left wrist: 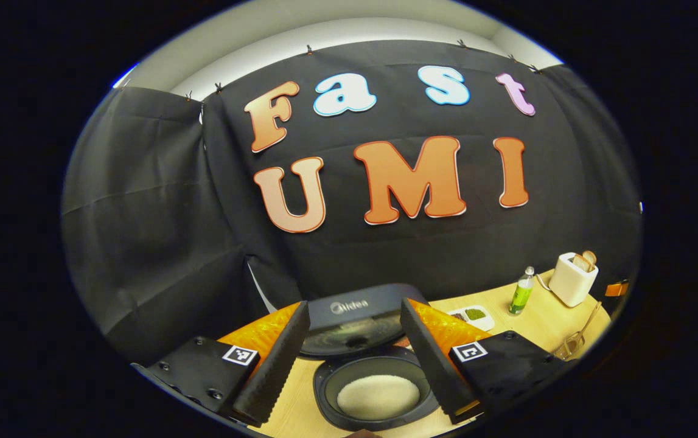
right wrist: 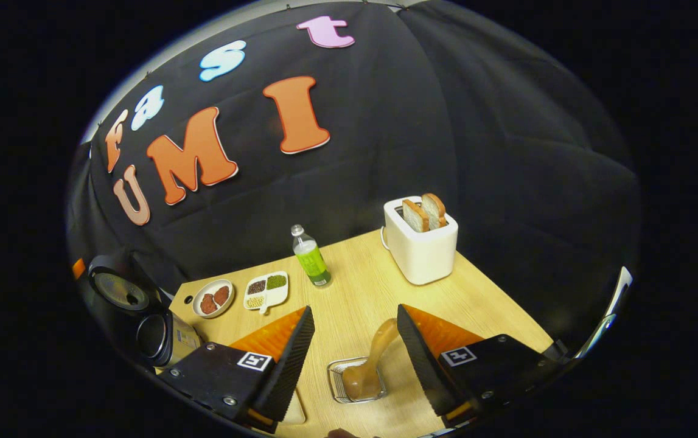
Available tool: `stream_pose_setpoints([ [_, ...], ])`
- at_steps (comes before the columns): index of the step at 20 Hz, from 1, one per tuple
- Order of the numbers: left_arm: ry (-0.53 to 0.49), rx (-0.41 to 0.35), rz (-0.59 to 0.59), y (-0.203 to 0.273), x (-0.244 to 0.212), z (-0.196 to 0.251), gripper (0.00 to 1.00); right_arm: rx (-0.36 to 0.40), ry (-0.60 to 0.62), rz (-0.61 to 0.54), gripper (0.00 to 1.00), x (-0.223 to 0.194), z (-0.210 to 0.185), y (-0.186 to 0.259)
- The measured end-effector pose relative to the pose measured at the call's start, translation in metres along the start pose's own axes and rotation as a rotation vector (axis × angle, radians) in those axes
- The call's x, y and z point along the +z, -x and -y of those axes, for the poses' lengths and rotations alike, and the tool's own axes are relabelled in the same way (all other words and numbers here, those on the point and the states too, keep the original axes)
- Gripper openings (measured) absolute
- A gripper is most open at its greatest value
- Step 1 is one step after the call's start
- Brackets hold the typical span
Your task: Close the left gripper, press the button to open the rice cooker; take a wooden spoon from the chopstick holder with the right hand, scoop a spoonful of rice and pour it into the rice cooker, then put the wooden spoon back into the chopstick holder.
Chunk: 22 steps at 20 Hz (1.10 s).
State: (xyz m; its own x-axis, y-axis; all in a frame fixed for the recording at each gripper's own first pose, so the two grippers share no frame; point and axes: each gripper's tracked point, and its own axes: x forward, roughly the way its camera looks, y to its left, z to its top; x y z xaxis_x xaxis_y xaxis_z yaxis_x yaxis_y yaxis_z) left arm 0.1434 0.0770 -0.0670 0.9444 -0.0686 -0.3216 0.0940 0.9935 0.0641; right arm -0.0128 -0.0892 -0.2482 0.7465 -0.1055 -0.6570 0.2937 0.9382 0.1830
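Fingers (right wrist: 412, 340) spread wide above wooden spoon (right wrist: 373, 359) in chopstick holder (right wrist: 339, 383).

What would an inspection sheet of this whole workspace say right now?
Surface: light wooden table, lit, no spills seen.
Job's things: dark rice cooker with lid up and white rice inside; wooden spoon standing in the wire chopstick holder.
Clutter: white toaster holding two bread slices; clear bottle of green liquid; white divided dish of beans; small round plate with reddish pieces.
Grippers: left tool open above the cooker; right tool open, fingers either side of the spoon, not pressing it.
Cables: a thin cord beside the toaster.
Surroundings: black cloth wall behind the table.
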Motion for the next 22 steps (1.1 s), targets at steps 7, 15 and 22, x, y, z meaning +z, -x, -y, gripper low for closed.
stream_pose_setpoints([
  [7, 0.034, -0.020, -0.047, -0.063, 0.035, -0.028, 1.00, 0.051, 0.064, 0.032, 0.86, 0.016, -0.041, 0.005],
  [15, 0.163, -0.043, -0.406, -0.113, -0.044, -0.024, 1.00, 0.069, 0.072, 0.009, 0.86, 0.002, -0.055, 0.011],
  [22, 0.354, -0.132, -0.709, -0.082, -0.105, 0.012, 0.93, 0.071, 0.065, 0.015, 0.86, -0.002, -0.054, 0.016],
])
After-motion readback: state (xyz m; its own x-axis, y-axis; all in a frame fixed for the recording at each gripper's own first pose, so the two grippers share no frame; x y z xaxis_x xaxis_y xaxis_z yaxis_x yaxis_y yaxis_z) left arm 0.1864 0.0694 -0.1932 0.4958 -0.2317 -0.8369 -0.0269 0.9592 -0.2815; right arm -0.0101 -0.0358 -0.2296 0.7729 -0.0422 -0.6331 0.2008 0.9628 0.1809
